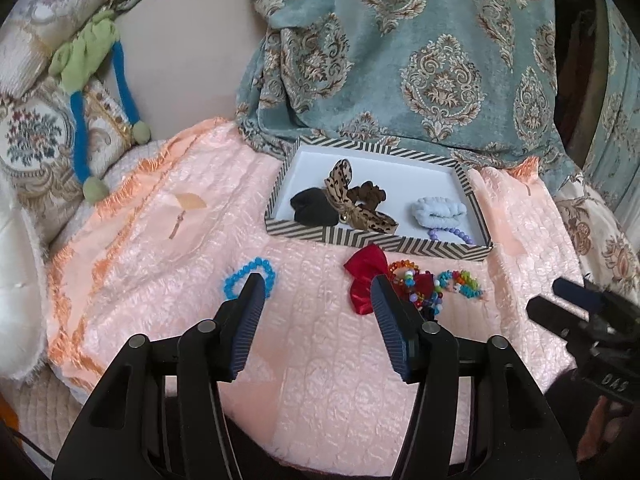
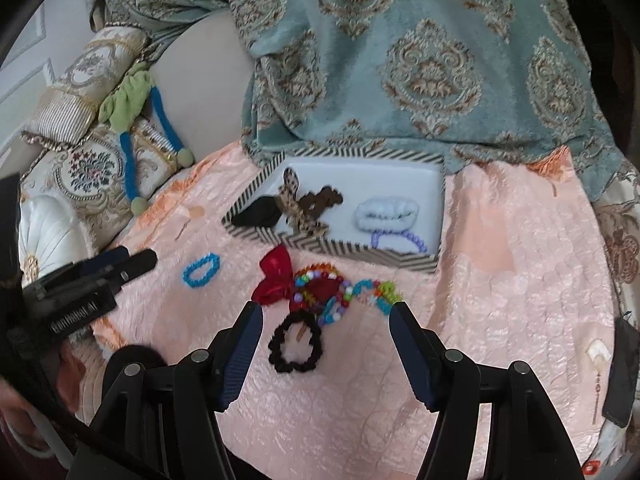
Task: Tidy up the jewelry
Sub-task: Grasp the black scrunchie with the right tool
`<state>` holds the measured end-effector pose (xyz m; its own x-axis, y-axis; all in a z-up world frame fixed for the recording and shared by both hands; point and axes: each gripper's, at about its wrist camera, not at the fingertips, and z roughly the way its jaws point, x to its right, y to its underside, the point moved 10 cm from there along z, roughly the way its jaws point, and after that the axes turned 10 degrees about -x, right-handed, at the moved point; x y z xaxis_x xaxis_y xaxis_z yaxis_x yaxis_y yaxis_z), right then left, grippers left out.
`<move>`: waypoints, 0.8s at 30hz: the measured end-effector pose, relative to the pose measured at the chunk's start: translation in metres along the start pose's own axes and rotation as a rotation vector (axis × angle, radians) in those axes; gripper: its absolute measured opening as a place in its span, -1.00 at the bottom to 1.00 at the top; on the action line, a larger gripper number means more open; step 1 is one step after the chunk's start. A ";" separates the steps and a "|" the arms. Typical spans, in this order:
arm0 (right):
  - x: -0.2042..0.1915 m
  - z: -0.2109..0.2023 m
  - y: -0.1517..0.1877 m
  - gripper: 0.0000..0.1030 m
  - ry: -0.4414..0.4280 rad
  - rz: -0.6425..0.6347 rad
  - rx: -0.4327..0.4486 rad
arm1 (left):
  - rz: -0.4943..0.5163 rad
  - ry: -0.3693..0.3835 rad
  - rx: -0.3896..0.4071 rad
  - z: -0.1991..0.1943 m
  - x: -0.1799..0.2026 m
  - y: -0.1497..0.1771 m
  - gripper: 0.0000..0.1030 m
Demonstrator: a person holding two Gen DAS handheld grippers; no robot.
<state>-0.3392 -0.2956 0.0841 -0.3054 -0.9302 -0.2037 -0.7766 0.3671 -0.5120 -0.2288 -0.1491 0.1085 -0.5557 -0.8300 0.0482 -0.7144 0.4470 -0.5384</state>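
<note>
1. Jaws of the left gripper [image 1: 318, 294] and right gripper [image 2: 326, 316] are seen apart, nothing held.
2. The black hair tie [image 2: 295, 343] lies just ahead between the right jaws; the striped box [image 2: 360, 254] sits beyond.
3. The blue bracelet [image 1: 249, 281] lies at the left gripper's left fingertip.

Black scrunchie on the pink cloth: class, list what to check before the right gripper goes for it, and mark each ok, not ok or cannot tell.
1. Right gripper empty, jaws apart: ok.
2. Black scrunchie lies between and just ahead of its fingers, untouched: ok.
3. Scrunchie free of the bead bracelets: cannot tell, they look close.
4. Striped box has bare floor left: ok.
5. Left gripper stands off to the side, clear: ok.
</note>
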 end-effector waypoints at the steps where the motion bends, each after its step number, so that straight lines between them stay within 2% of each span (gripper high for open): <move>1: 0.001 0.005 0.003 0.23 -0.005 -0.002 -0.010 | -0.008 0.011 -0.008 0.003 -0.002 0.001 0.15; 3: 0.002 0.015 0.010 0.22 -0.012 -0.004 -0.031 | -0.020 0.016 -0.022 0.010 -0.006 0.004 0.16; 5: 0.002 0.033 0.018 0.05 -0.023 -0.004 -0.068 | -0.032 0.022 -0.049 0.020 -0.008 0.008 0.16; 6: 0.001 0.038 0.021 0.03 -0.026 -0.006 -0.080 | -0.037 0.030 -0.062 0.025 -0.009 0.009 0.16; 12: -0.008 0.083 0.028 0.02 -0.040 -0.029 -0.134 | -0.069 0.079 -0.128 0.052 -0.008 0.014 0.16; 14: -0.010 0.097 0.028 -0.12 -0.046 -0.034 -0.141 | -0.078 0.093 -0.144 0.059 -0.007 0.015 0.16; 17: -0.005 0.118 0.033 -0.57 -0.038 -0.028 -0.181 | -0.086 0.109 -0.169 0.067 -0.006 0.017 0.17; 19: 0.000 0.120 0.036 -0.75 -0.032 -0.026 -0.175 | -0.087 0.121 -0.179 0.071 -0.005 0.018 0.18; 24: 0.011 0.109 0.035 -0.85 -0.031 -0.019 -0.158 | -0.085 0.142 -0.189 0.080 0.005 0.015 0.20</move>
<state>-0.3099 -0.2926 -0.0269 -0.2745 -0.9356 -0.2220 -0.8600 0.3421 -0.3785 -0.2082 -0.1737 0.0337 -0.5351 -0.8179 0.2117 -0.8205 0.4434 -0.3607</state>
